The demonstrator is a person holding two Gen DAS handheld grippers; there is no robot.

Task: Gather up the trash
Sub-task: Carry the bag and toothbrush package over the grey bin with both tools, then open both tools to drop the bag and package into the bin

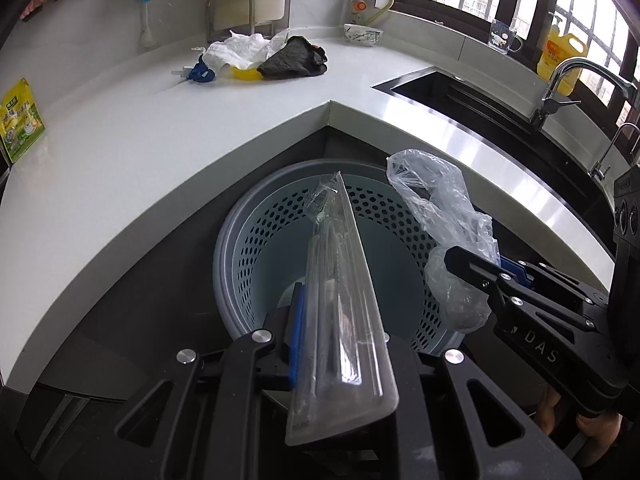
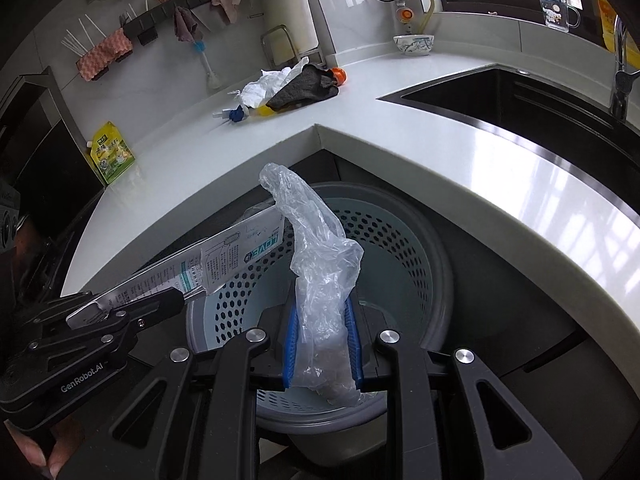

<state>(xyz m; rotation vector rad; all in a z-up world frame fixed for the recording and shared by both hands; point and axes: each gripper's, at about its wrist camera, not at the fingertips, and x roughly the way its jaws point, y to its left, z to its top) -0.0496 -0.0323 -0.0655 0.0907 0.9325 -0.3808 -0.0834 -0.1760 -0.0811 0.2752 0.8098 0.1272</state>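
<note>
A long clear plastic package (image 1: 340, 312) runs up the lower middle of the left wrist view, pinched between the pressed-together fingers of the left gripper (image 1: 340, 360); its printed backing shows in the right wrist view, slanting in from the lower left. Its far end reaches over the grey perforated waste basket (image 1: 256, 248), which fills the centre of both views and sits on the floor in the inner corner of the counter. A crumpled clear plastic bag (image 2: 320, 280) stands up at the lower centre of the right wrist view, squeezed between the blue pads of the right gripper (image 2: 322, 340), also over the basket's mouth. In the left wrist view that bag and gripper come in from the right edge, just beside the package but apart from it.

The white L-shaped counter (image 1: 140, 128) wraps the basket's upper side. Toward the top centre lie a white crumpled bag (image 1: 240, 50), a dark grey cloth (image 1: 294, 60), something yellow (image 1: 245, 74) and a small blue-and-white item (image 1: 198, 74), bunched together. A green-yellow pouch (image 1: 22, 120) stands at the left edge. A patterned bowl (image 1: 363, 34) sits at the top, the sink (image 1: 460, 96) and tap (image 1: 560, 88) at the upper right.
</note>
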